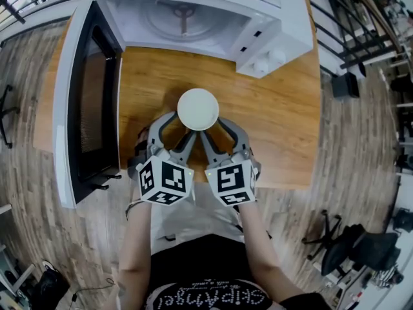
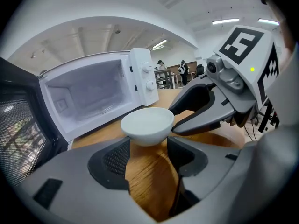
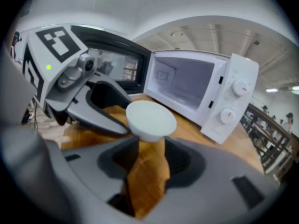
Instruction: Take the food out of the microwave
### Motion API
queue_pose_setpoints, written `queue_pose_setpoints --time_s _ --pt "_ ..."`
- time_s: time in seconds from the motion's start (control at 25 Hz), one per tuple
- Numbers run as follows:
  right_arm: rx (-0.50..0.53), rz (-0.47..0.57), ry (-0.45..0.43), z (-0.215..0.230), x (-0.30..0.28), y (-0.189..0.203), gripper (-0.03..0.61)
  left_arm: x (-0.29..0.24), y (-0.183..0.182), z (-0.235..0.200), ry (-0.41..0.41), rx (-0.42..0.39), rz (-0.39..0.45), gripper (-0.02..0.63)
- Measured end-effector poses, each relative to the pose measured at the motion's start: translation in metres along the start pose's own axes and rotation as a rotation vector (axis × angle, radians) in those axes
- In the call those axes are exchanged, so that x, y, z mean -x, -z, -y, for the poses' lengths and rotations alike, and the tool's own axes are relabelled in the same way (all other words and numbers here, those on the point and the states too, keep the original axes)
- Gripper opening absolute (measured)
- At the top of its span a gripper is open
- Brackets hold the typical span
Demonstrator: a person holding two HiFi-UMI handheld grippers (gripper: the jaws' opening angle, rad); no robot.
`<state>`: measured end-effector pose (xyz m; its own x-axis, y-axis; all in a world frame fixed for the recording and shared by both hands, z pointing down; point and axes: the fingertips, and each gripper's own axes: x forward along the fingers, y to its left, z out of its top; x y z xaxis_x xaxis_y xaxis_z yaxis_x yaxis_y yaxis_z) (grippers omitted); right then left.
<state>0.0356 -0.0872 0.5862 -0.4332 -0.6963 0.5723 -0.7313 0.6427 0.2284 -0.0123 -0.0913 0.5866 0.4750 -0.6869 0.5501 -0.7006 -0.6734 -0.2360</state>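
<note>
The white bowl [image 1: 198,108] is held clear of the microwave [image 1: 193,18], above the middle of the tabletop [image 1: 284,128] and somewhat toward its near edge. It is carried from two sides at once. The left gripper [image 1: 184,125] and the right gripper [image 1: 211,126] are each spread wide, with the bowl's lower body clamped between the jaw tips. Whether food lies inside cannot be told, since only a plain white inside is seen.

The step in hand is judged to be setting the bowl down on the wood. For that, both grippers should be kept level and moved as one, so that the bowl is neither tipped nor squeezed out. The jaws should be let go only once the base sits flat, well in from the near edge.

The microwave is placed along the far edge, with its door [image 1: 90,95] swung open along the left edge. The wooden tabletop is surrounded by a plank floor [image 1: 352,166]. An office chair [image 1: 348,247] and railings [image 1: 361,24] are seen beyond.
</note>
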Motion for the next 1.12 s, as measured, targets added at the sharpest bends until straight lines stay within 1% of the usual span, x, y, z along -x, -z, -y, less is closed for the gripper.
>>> queue_pose_setpoints --time_s 0.36,0.6,0.76,1.12 --pt "0.018 -0.017 -0.021 0.000 -0.005 0.007 0.193 -0.010 0.014 0.004 0.027 0.019 -0.059 0.273" --pt "0.041 -0.041 -0.026 0.001 -0.008 0.012 0.192 -0.011 0.016 0.006 0.039 0.030 -0.067 0.273" --pt "0.040 -0.043 -0.029 0.002 -0.008 0.014 0.192 -0.011 0.016 0.007 0.048 0.052 -0.055 0.273" --pt "0.022 -0.034 -0.104 0.000 0.002 0.010 0.184 0.007 0.020 0.009 0.070 -0.001 -0.056 0.272"
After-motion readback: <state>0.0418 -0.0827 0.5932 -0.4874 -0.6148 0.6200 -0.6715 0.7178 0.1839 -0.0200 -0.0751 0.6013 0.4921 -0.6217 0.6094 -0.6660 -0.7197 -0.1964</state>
